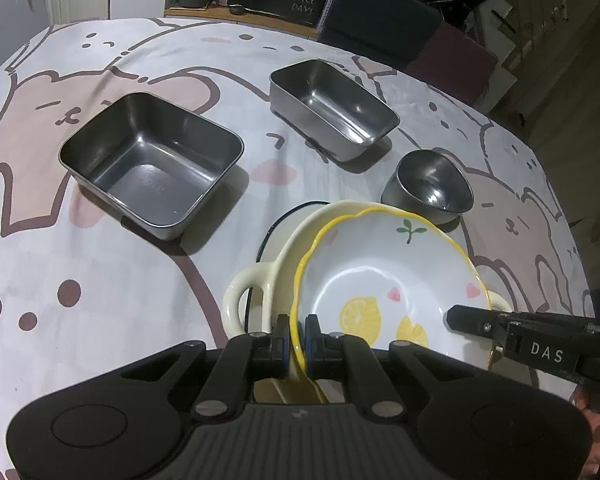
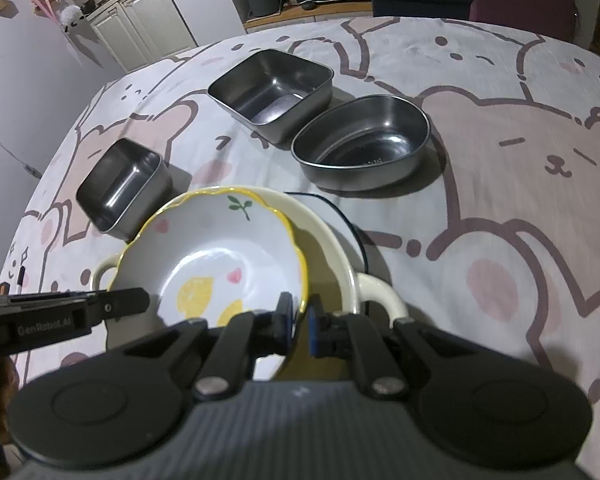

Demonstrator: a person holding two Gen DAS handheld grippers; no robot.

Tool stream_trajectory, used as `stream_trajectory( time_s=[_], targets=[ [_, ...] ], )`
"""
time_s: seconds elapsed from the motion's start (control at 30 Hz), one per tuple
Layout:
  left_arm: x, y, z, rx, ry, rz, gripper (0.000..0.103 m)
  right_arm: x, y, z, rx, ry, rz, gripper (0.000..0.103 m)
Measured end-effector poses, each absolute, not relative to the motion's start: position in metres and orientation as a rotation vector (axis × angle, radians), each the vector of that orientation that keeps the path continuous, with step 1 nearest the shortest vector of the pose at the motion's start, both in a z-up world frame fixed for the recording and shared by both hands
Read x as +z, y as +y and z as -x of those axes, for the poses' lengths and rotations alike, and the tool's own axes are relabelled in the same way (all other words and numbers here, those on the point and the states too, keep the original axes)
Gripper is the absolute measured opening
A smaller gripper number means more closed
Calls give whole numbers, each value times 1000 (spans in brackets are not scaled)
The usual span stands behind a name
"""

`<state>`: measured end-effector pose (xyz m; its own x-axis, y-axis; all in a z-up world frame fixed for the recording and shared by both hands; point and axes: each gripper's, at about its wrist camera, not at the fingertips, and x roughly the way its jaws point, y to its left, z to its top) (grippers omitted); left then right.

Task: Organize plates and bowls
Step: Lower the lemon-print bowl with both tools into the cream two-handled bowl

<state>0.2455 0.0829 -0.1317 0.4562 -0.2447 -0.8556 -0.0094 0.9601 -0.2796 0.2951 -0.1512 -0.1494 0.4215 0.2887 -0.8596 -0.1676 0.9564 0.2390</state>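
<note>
A white lemon-print bowl (image 1: 384, 280) with a yellow wavy rim sits tilted inside a cream two-handled dish (image 1: 260, 280). My left gripper (image 1: 298, 338) is shut on the bowl's near rim. My right gripper (image 2: 299, 320) straddles the opposite rim (image 2: 300, 264), its jaws slightly apart around it. The right gripper also shows in the left wrist view (image 1: 472, 320), and the left gripper in the right wrist view (image 2: 124, 304). The lemon bowl (image 2: 216, 256) and cream dish (image 2: 340, 248) show in the right wrist view too.
On the bear-print tablecloth (image 1: 100, 260) stand a large steel rectangular tray (image 1: 152, 164), a narrower steel tray (image 1: 332, 108) and a steel oval bowl (image 1: 428, 184). A dark-rimmed plate (image 1: 292, 212) lies under the cream dish. Chairs and shelves stand beyond the table.
</note>
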Motion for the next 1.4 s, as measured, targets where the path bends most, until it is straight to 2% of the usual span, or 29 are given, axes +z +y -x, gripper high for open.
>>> stream_trajectory(
  time_s=[1.2,1.4],
  targets=[
    [-136,77,-251,-144,1129,239,7,-158,-144,-302,257,1149,-108,10],
    [-136,78,-250,-148,1124,235,7,-159,-142,-302,263,1154,-101,14]
  ],
)
